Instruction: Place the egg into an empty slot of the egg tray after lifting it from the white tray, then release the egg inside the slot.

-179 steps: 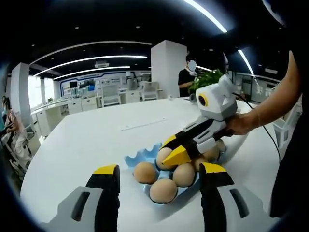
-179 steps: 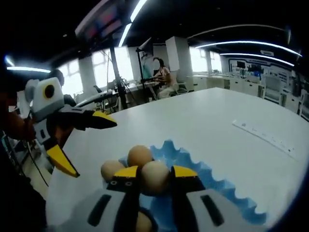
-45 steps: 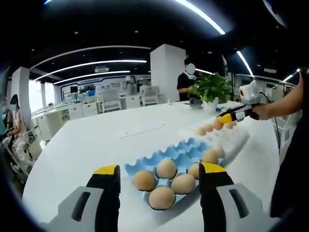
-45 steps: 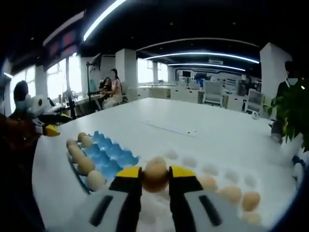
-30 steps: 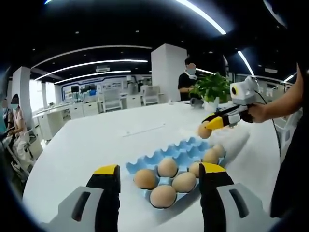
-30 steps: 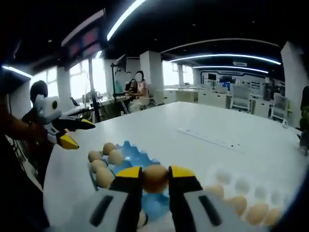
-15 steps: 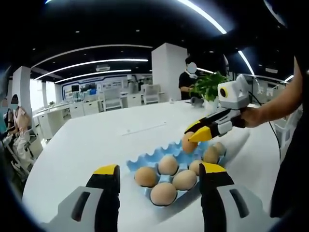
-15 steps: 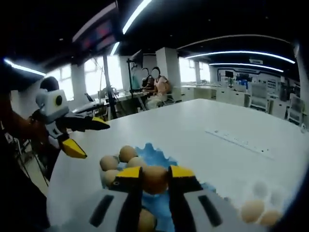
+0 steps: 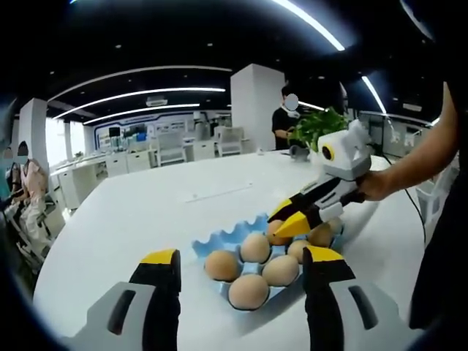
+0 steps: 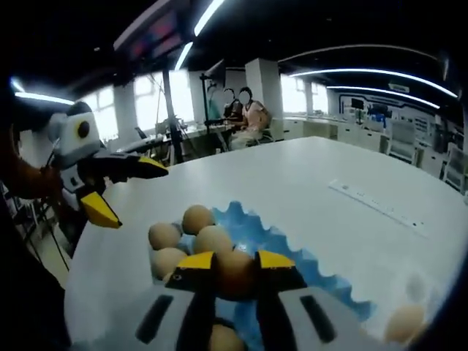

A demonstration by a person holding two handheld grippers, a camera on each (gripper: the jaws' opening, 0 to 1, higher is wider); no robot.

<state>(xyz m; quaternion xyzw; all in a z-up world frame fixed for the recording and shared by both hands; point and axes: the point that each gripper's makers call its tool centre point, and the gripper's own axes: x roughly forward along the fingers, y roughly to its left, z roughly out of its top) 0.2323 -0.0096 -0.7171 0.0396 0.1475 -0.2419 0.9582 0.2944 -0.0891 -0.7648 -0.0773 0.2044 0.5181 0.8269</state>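
My right gripper (image 10: 232,262) is shut on a brown egg (image 10: 232,273), held low over the blue egg tray (image 10: 287,246). Several brown eggs (image 10: 198,218) sit in the slots at the tray's near-left end. From the left gripper view, that right gripper (image 9: 281,222) reaches in from the right, its held egg (image 9: 274,234) down among the back slots of the blue tray (image 9: 219,240). My left gripper (image 9: 241,256) stands open in front of the tray with nothing between its jaws, and in the right gripper view the left gripper (image 10: 134,194) hangs open off to the left.
The tray lies on a large white table (image 9: 146,212). A blurred egg (image 10: 404,322) on the white tray shows at the lower right. A hand (image 9: 374,186) holds the right gripper. A potted plant (image 9: 316,126) and a standing person (image 9: 287,121) are beyond the table.
The right gripper has carried the egg from the white tray across to the blue tray and lowered it toward a slot. The left gripper has stayed open in place.
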